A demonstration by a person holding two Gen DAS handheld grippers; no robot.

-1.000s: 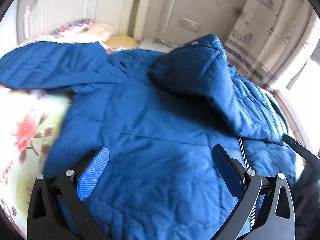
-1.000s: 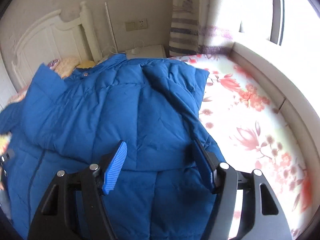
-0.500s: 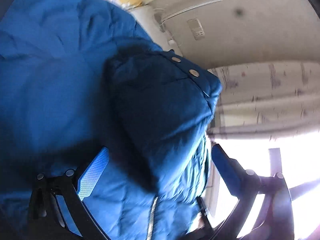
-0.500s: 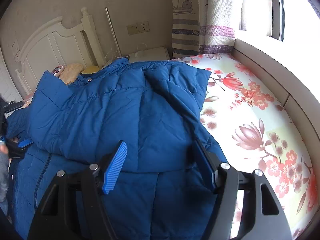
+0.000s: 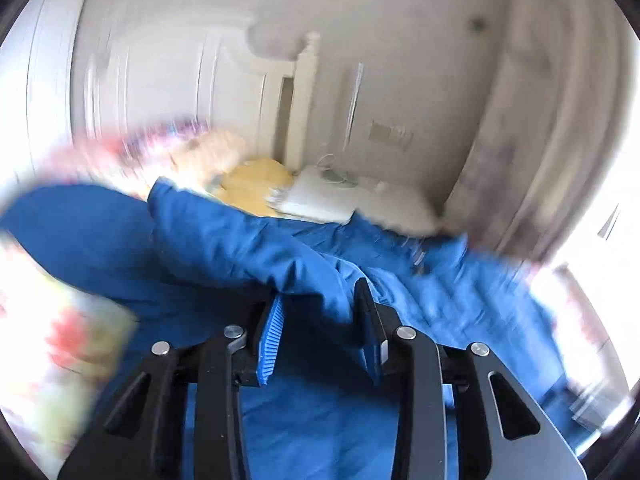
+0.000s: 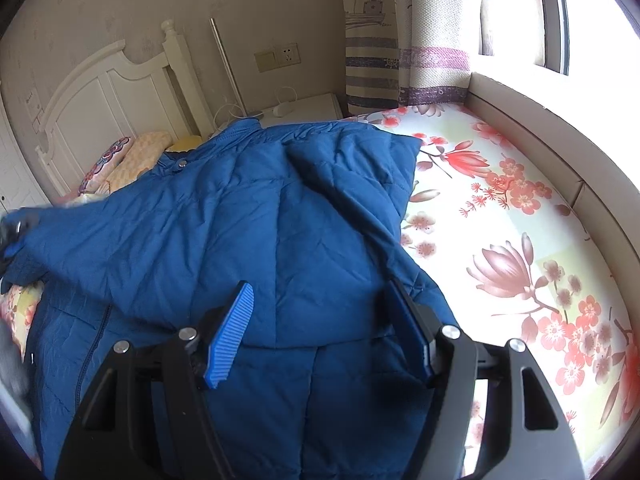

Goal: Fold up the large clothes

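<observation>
A large blue quilted puffer jacket (image 6: 248,240) is spread over the bed with the floral sheet (image 6: 520,240), red and pink blossoms on a pale ground. The jacket covers the side of the sheet away from the window (image 6: 592,16), and its collar end lies toward the white wooden headboard (image 6: 116,100). One sleeve is seen folded across the body of the jacket, its cuff end lying toward the window side. A row of metal snaps is visible near the collar, and a zipper line runs down the jacket on the side away from the window.

The right gripper (image 6: 320,320) is held above the lower part of the jacket, its blue ribbed pads (image 6: 230,336) standing wide apart with no cloth between them.

The left wrist view is heavily blurred. There, the left gripper (image 5: 320,320) is seen with its fingers drawn close together around a fold of blue jacket fabric (image 5: 312,280), which is pinched between the pads and raised from the rest of the garment. In the right wrist view this gripper appears only as a dark blur at the jacket's edge farthest from the window.

Beyond the collar, a yellow pillow (image 5: 256,188) and a white bedside cabinet (image 6: 304,106) are seen beside the headboard, with a striped patterned curtain (image 6: 400,40) hanging by the window.
</observation>
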